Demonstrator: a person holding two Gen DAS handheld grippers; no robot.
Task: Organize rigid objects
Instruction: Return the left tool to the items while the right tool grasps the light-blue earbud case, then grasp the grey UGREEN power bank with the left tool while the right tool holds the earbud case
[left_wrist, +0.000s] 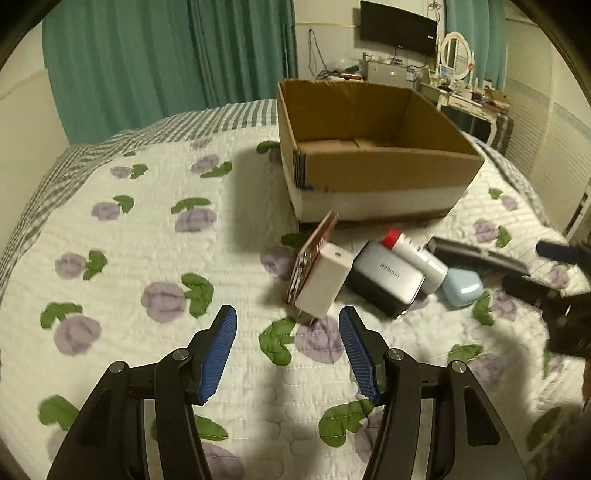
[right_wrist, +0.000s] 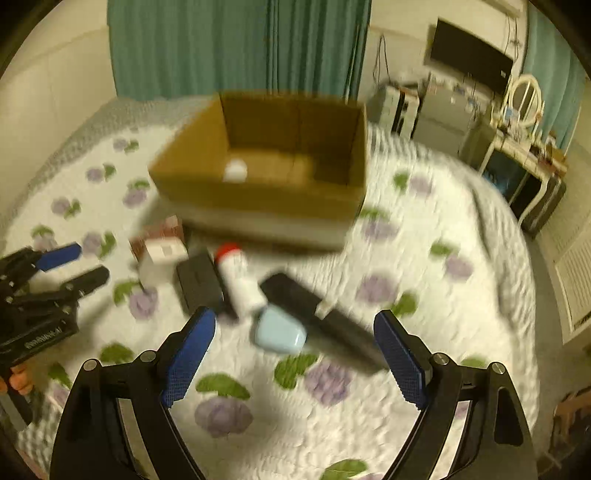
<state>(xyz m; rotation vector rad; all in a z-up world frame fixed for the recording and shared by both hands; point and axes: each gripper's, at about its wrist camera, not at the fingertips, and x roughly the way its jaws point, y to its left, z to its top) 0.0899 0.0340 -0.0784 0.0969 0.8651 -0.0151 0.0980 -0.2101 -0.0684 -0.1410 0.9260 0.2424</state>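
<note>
Both grippers are over the bed, pointing down at the cluster of small things in front of the cardboard box (left_wrist: 369, 162). The left gripper (left_wrist: 288, 325) has its blue pads spread wide with nothing between them, lined up on the white charger (left_wrist: 325, 280), which leans against a pink case (left_wrist: 310, 258) just before the box's near wall. The right gripper (right_wrist: 295, 332) is spread wide too and empty, framing the pale blue case (right_wrist: 280, 332) and the long black remote (right_wrist: 317, 314) beside it. Between charger and blue case lie a grey power bank (left_wrist: 388, 280) and a white bottle with a red cap (left_wrist: 413, 254), all touching or nearly so. I'd say they were piled close to the box for short carries. The box sits open-topped, something small and white already inside it (right_wrist: 235, 170). Underneath is a white quilt (left_wrist: 147, 240) with purple flowers; behind the box, teal curtains (left_wrist: 166, 55), a wall-mounted screen (left_wrist: 397, 31) and a cluttered dressing table (left_wrist: 465, 96).
</note>
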